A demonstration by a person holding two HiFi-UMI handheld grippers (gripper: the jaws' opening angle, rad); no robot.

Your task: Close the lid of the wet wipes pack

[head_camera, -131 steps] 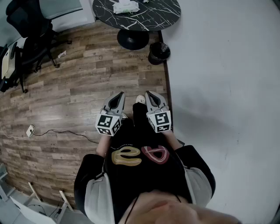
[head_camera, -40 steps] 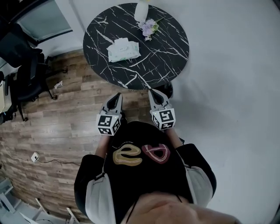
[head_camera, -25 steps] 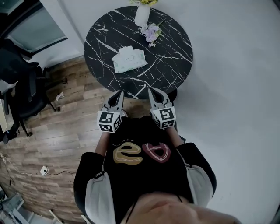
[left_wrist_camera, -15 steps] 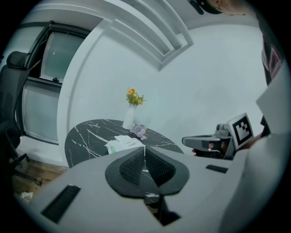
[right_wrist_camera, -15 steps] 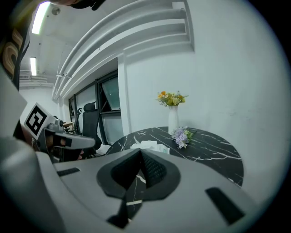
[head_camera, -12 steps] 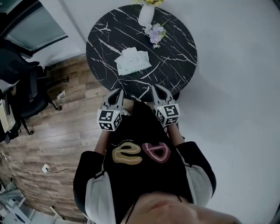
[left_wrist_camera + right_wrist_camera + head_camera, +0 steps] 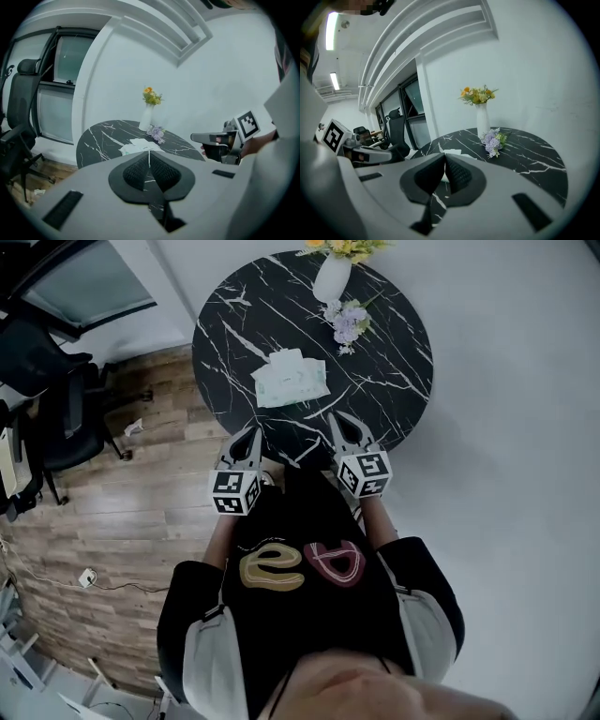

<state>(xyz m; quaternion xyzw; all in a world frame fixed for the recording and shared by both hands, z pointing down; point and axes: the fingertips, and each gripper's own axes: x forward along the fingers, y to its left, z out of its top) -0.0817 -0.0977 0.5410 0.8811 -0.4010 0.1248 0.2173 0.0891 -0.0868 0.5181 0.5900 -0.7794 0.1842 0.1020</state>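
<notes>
A pale green wet wipes pack (image 7: 291, 380) lies flat near the middle of the round black marble table (image 7: 394, 390); its lid state is too small to tell. The pack shows beyond the jaws in the left gripper view (image 7: 137, 146) and partly behind the jaws in the right gripper view (image 7: 452, 152). My left gripper (image 7: 251, 435) hovers at the table's near edge, shut and empty. My right gripper (image 7: 341, 420) is beside it over the near edge, also shut with nothing held.
A white vase with yellow flowers (image 7: 336, 270) stands at the table's far side, a small purple bouquet (image 7: 347, 322) lying before it. A black office chair (image 7: 56, 413) stands left on the wood floor. White wall and pale floor lie right.
The person has walked up to the table; it and the wipes pack now sit closer below the grippers. Both grippers stayed shut and have reached the table's near edge.
</notes>
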